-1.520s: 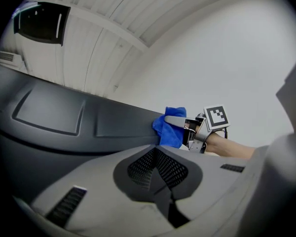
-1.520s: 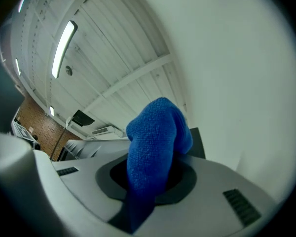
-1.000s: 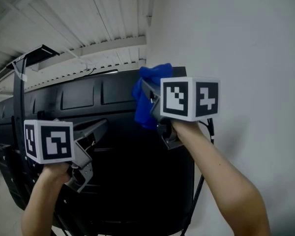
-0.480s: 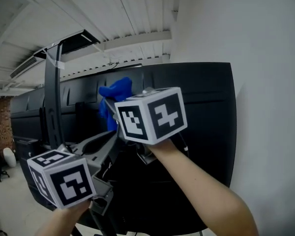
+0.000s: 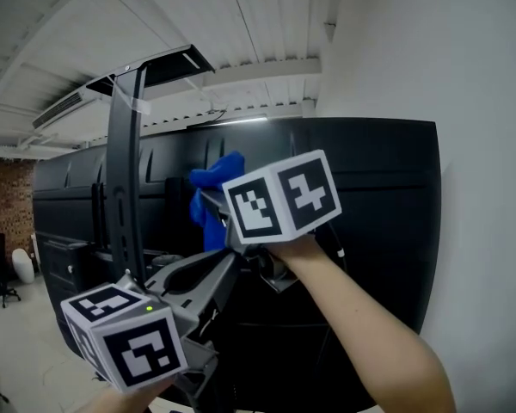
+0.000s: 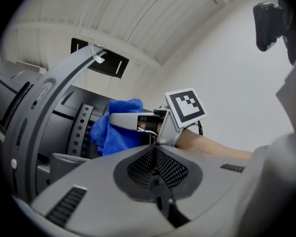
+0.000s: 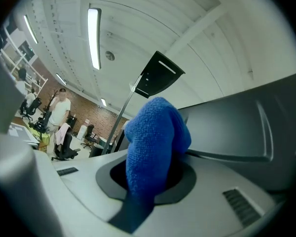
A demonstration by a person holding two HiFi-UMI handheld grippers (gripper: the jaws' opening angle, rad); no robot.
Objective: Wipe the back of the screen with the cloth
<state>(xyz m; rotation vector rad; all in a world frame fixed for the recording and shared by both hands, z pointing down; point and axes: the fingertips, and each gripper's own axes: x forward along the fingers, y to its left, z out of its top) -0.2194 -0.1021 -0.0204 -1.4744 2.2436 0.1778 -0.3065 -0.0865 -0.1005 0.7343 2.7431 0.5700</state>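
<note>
Cloth (image 7: 155, 132) between right gripper (image 7: 153, 179) jaws, beside screen (image 7: 246, 127)

The cloth (image 5: 224, 169) is half hidden behind the right gripper (image 5: 208, 201).

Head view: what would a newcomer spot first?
The bright blue cloth stands out, clamped in the right gripper at mid-frame in front of the black back of the screen. Next come the black-and-white marker cubes, one on each gripper. The left gripper sits low at lower left, jaws together and empty.
</note>
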